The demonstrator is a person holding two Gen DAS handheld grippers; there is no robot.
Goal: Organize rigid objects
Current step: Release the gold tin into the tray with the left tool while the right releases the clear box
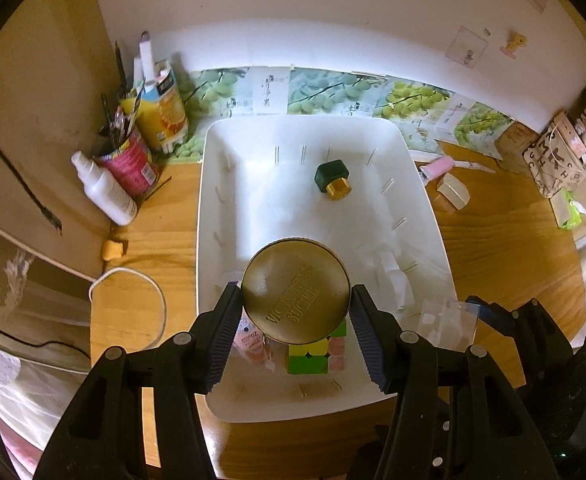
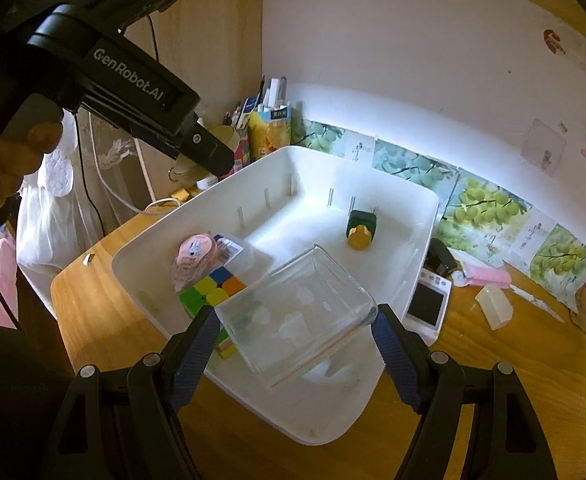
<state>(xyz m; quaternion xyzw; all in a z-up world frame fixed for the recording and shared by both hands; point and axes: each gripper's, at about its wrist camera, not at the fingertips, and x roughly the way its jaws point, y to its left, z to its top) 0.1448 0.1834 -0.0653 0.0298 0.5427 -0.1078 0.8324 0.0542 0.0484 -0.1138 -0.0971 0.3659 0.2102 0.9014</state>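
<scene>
Gripping gold tin (image 1: 296,290), left tongs (image 1: 296,312) hover over white bin (image 1: 213,184); right tongs (image 2: 295,334) clamp clear box (image 2: 297,312). Risk: tin dropping onto cube (image 1: 313,354), tongs colliding.

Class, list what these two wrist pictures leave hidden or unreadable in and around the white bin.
- Left wrist view: the gold tin in the left gripper covers part of the colour cube and pink packet.
- Right wrist view: the clear box in the right gripper blurs the bin floor behind it.
- Both views: wall card writing is too small.
</scene>
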